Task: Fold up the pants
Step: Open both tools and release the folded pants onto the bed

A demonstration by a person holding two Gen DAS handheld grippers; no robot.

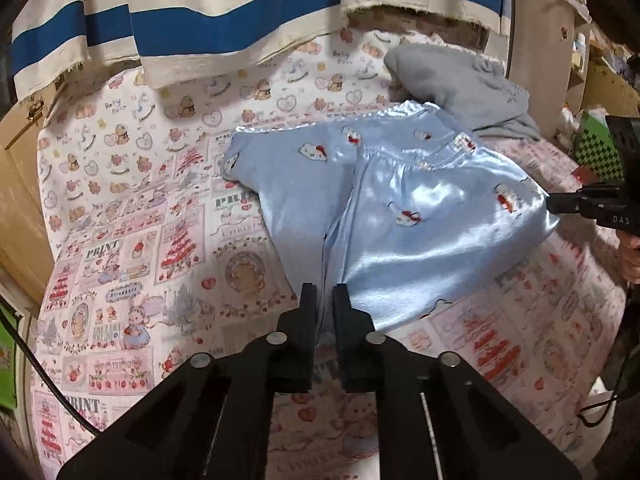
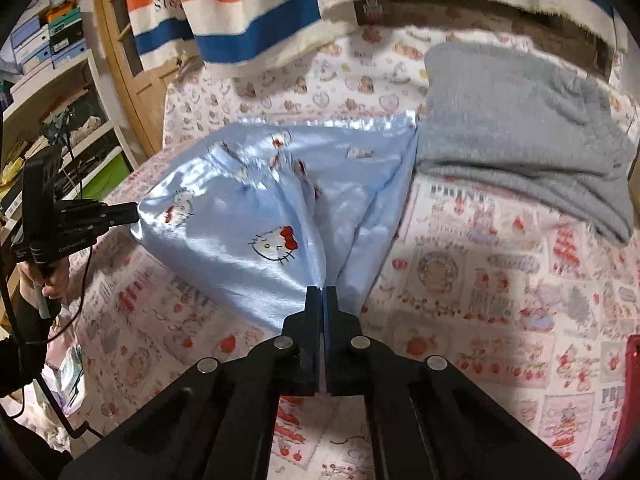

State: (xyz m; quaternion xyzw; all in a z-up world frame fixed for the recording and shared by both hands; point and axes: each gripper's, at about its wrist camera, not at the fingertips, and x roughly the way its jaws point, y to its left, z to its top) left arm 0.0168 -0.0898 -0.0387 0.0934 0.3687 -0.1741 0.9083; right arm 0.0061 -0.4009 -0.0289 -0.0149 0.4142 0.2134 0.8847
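Observation:
Light blue satin pants with a cartoon cat print lie on the patterned bed sheet, part lifted off it. My left gripper is shut on a fold of the pants at their near edge. My right gripper is shut on another edge of the pants, which fan out from it. Each gripper shows in the other's view: the right gripper pinches the pants' right corner, and the left gripper pinches the left corner. The cloth is stretched between them.
A folded grey fleece garment lies on the bed just beyond the pants, also in the left wrist view. A striped blue, white and orange cloth hangs over the far side. Shelves with boxes stand beside the bed.

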